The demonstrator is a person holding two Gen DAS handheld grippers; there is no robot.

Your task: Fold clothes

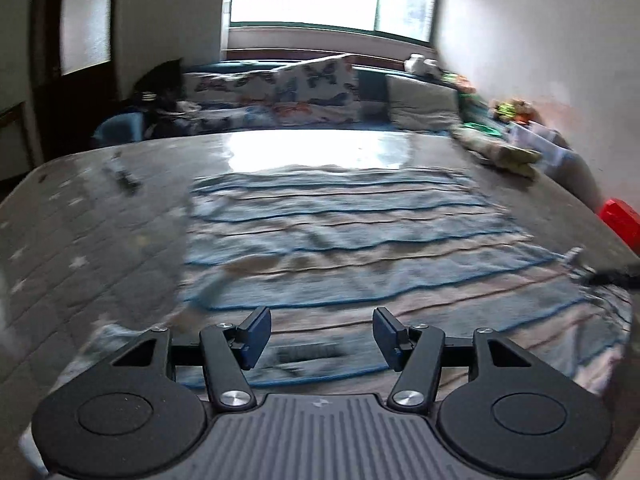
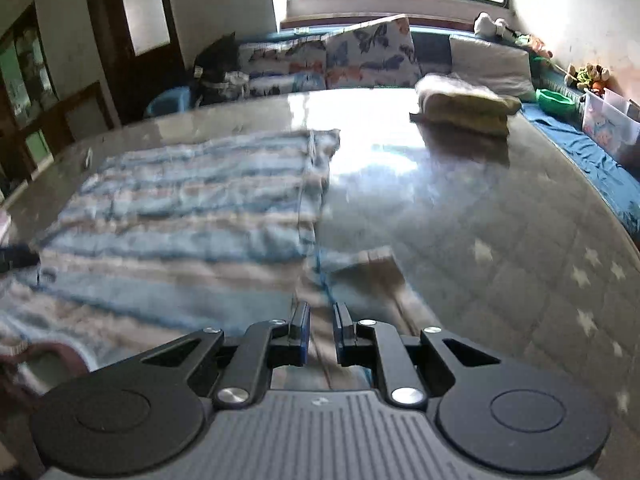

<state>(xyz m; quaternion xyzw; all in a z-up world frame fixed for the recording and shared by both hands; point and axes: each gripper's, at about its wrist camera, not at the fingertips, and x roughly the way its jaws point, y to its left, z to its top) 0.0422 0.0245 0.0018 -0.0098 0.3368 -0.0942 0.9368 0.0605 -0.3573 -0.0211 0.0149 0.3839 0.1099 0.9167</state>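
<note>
Striped garment of pale blue and beige knit with thin dark-blue lines (image 1: 344, 236) lies spread on the glossy grey quilted table cover with white stars (image 2: 520, 240), near edge toward the cameras, far edge toward the window. One layer appears doubled over along the garment's right side, where a seam-like edge runs lengthwise (right wrist view; motion blur, so this is uncertain). A short sleeve or corner (image 2: 372, 264) sticks out to the right on the cover.

Left gripper (image 1: 322, 332): jaws wide apart, nothing between them, hovering above the near part of the garment.

Right gripper (image 2: 321, 330): jaws drawn close with a narrow gap; striped cloth shows in that gap, but whether the pads are pinching it I cannot tell.

Folded bundle of grey and olive cloth (image 2: 464, 106) sits at the far right of the cover, well apart from the striped piece, so at least one item already lies folded.

Progress, as judged: striped garment mostly flat and broad, not yet a compact fold. Remaining: bring sides and sleeve in, then fold lengthwise.
</note>
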